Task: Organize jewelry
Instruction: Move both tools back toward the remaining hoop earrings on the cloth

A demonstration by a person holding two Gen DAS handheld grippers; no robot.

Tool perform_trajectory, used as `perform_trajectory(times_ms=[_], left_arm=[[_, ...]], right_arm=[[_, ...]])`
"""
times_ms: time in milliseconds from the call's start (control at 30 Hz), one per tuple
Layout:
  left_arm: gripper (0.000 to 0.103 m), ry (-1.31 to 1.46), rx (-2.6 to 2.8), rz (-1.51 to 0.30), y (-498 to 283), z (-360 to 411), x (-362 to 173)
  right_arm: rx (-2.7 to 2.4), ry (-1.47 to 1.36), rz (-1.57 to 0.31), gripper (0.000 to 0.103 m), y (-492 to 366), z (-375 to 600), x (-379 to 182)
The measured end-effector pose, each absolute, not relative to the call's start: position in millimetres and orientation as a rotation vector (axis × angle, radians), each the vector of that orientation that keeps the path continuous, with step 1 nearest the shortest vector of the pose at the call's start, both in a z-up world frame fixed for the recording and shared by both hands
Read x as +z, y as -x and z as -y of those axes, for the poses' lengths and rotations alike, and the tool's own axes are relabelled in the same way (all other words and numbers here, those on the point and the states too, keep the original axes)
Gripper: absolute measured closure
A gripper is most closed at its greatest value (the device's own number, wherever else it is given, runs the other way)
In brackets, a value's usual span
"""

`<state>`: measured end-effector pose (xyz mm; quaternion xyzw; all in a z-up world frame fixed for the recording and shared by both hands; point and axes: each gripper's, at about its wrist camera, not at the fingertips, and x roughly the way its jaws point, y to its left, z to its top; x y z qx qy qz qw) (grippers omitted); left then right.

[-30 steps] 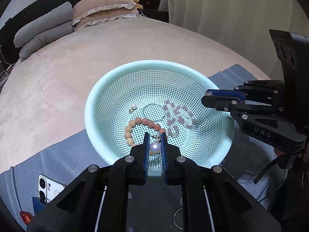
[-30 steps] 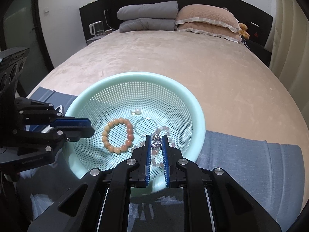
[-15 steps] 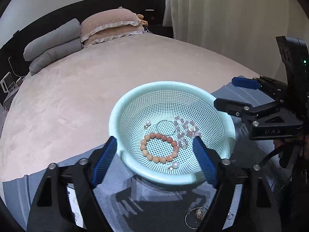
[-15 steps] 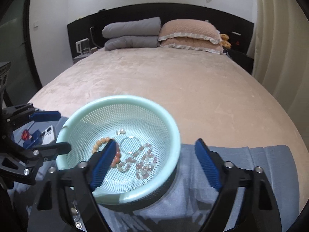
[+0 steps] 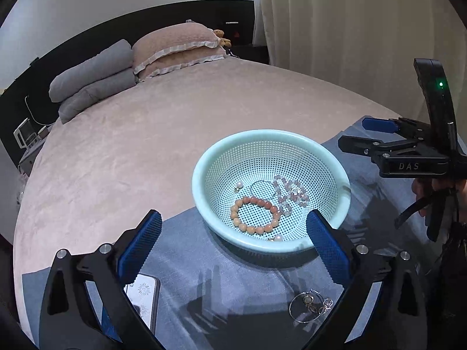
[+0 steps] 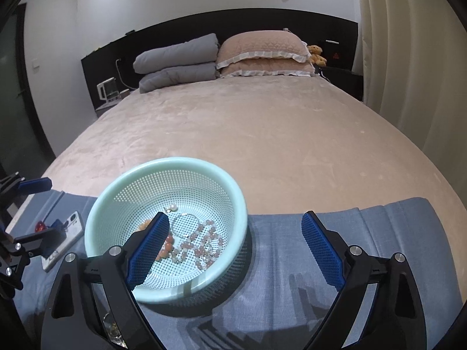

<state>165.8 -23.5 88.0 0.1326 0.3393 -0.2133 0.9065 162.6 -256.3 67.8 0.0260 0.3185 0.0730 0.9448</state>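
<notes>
Clearing out of the basket (image 5: 201, 175) now: both grippers sit above the grey-blue cloth (image 5: 204, 285) at the foot edge of the bed (image 5: 131, 145), near side of the basket.

- Left gripper (image 5: 233, 242): jaws have just been opening, now spread wide, nothing between the pads; they only frame the basket's near rim.
- Right gripper (image 6: 235, 248): spread wide too, just opened, pads bare. Its left finger overlaps the basket in the right wrist view, but I can't tell whether it touches.
- In the basket bottom: orange bead bracelet (image 5: 254, 214), pink bead strand (image 5: 292, 194), thin silver hoop (image 5: 264, 189), small pearl piece (image 5: 238, 186) toward the far side, a second pearl piece (image 5: 277, 237) at the near wall.
- Outside it, on the cloth near the front edge: hoop earring with charm (image 5: 308, 306). That looks like the next item.
- Phone (image 5: 144, 294) on the cloth toward the left corner; ignore it.

How I'd do the next step:
1. Use the left gripper; the earring lies just below its right finger.
2. Come down steeply and close on the charm cluster, not the thin wire, since wire will likely slip off the pads.
3. Avoid pinching cloth; a fold could drag the basket.
4. Keep the right gripper clear of the rim.
</notes>
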Motion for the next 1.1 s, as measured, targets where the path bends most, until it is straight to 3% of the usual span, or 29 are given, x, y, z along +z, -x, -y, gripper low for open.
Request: perform_trajectory(times_ms=[233,1100], left_arm=[[0.006,-0.305,-0.405,-0.725,-132,21,82],[0.006,-0.502,-0.6,-0.851,-70,36,-18]], right_arm=[[0.131,0.056,-0.648,0.015,-133,244,62],[0.499,0.298,-0.749,0.016,-27,186,-18]])
